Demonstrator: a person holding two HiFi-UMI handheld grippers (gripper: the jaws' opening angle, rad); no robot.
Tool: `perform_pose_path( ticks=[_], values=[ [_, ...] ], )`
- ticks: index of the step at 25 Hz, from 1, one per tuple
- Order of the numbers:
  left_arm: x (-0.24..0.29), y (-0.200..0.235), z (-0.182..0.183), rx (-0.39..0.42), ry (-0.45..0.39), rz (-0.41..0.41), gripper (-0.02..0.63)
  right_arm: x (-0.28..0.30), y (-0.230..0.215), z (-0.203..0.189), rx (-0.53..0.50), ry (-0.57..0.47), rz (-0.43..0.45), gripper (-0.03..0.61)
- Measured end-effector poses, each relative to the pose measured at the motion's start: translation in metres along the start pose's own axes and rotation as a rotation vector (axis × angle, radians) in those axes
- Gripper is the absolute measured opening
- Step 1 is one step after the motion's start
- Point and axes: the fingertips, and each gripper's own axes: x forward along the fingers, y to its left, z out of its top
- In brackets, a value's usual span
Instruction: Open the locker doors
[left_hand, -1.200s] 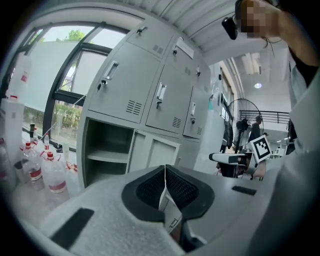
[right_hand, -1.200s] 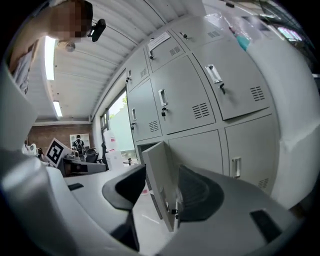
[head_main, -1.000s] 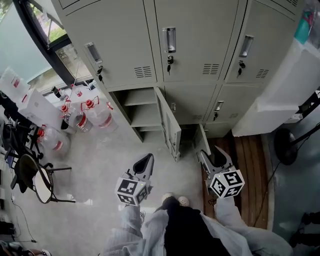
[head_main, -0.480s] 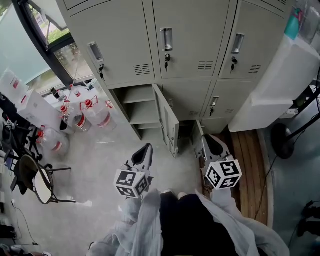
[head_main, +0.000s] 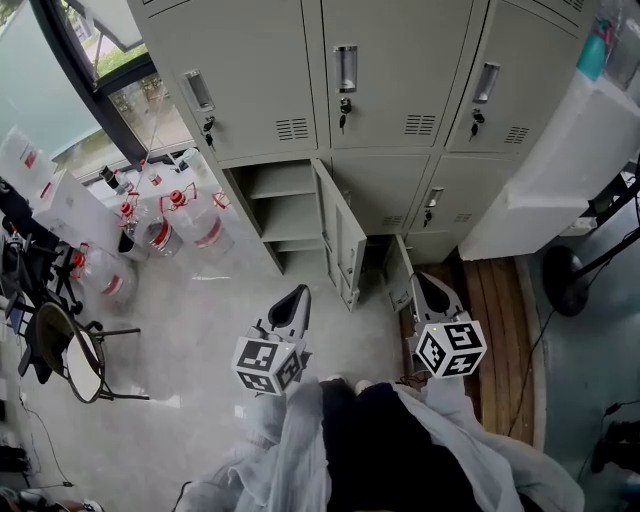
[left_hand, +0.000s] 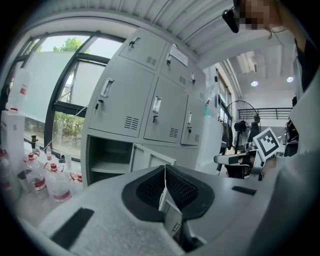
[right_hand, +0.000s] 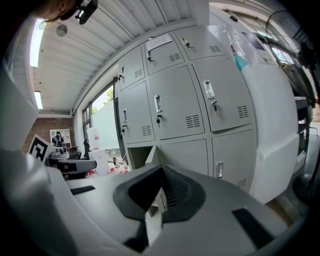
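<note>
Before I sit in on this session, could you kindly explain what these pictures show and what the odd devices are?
There is no robot here: a person holds a hand tool with two jaws in each hand. The head view looks down from a camera on the person's head; the left gripper and right gripper each carry a cube with square markers. The other two pictures come from cameras riding on those grippers, looking along their jaws. Ahead stands a bank of grey lockers. One lower door stands wide open on shelves, the next lower door is ajar, the others in view are closed. Plastic water jugs stand on the floor at the left. Both pairs of jaws are shut and hold nothing; the right ones have just closed.
</note>
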Motion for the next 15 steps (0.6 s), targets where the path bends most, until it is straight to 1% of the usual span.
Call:
perform_pose_path(
  ticks=[6, 15],
  values=[
    [-0.002, -0.001, 0.001, 0.008, 0.0, -0.004, 0.011, -0.003, 0.001, 0.003, -0.013, -0.004, 0.0, 0.0],
    [-0.005, -0.005, 0.0, 0.022, 0.002, -0.017, 0.011, -0.006, 0.013, 0.002, -0.038, -0.004, 0.03, 0.0]
  ],
)
